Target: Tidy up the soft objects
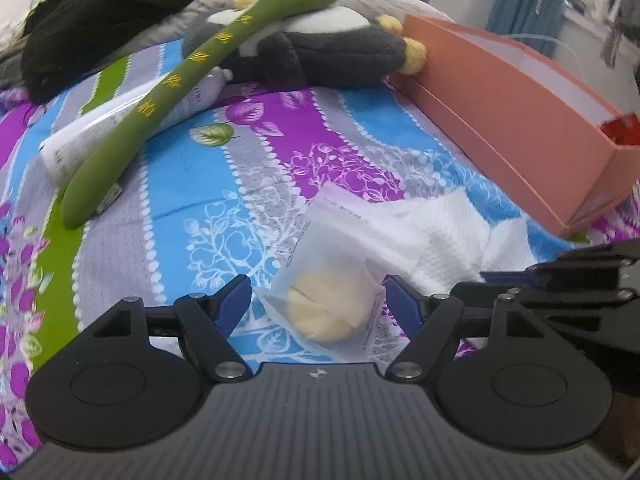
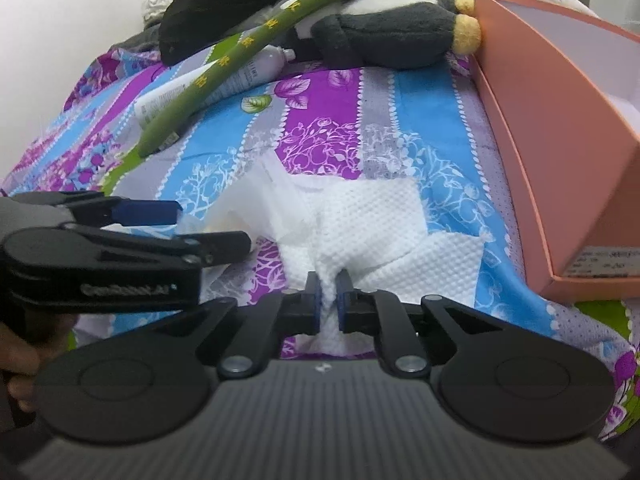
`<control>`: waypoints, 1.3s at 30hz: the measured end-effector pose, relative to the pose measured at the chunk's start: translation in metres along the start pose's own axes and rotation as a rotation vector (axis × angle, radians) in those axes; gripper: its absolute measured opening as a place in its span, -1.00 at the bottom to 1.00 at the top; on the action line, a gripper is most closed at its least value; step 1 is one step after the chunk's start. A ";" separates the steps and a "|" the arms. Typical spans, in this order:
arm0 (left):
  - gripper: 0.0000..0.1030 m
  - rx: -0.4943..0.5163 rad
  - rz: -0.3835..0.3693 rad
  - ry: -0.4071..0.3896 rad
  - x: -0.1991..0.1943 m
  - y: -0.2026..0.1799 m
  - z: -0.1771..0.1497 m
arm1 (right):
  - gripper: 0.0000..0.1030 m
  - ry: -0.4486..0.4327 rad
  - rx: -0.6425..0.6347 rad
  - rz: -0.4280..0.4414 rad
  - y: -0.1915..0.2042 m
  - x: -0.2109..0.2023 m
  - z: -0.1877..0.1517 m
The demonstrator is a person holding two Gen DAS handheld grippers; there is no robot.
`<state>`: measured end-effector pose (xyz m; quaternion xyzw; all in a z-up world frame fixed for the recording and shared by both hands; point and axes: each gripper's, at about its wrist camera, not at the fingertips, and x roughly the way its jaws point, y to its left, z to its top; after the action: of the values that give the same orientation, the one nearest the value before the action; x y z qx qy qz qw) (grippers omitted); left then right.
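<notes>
A white textured tissue [image 2: 372,216] lies crumpled on the floral bedsheet; it also shows in the left wrist view [image 1: 436,236]. My right gripper [image 2: 329,288] is shut on a fold of the tissue. My left gripper [image 1: 318,300] is open, its blue fingers either side of a translucent packet holding a beige puff [image 1: 324,308]. The left gripper shows at the left of the right wrist view [image 2: 176,224], beside the tissue. A green plush snake [image 1: 168,92] and a grey penguin plush [image 1: 320,48] lie at the back.
An open orange box [image 1: 520,112] stands on the right, also in the right wrist view [image 2: 560,120]. A white tube [image 1: 100,136] lies under the snake. A black garment [image 1: 100,16] sits at the back left. The bedsheet [image 1: 200,180] covers the bed.
</notes>
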<state>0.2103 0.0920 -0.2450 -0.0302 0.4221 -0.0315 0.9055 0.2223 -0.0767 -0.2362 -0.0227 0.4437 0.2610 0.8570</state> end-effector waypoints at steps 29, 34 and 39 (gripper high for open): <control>-0.04 -0.171 0.026 -0.010 -0.014 0.003 0.003 | -0.80 -0.037 0.025 -0.007 -0.002 -0.017 0.001; -0.03 -0.225 0.052 -0.025 -0.044 0.001 0.006 | -0.81 -0.083 0.064 0.016 0.001 -0.042 0.012; -0.03 -0.236 0.057 -0.064 -0.076 -0.008 0.018 | -0.81 -0.139 0.069 0.021 0.008 -0.073 0.028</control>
<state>0.1751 0.0903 -0.1742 -0.1258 0.3944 0.0450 0.9092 0.2056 -0.0932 -0.1615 0.0295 0.3921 0.2555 0.8833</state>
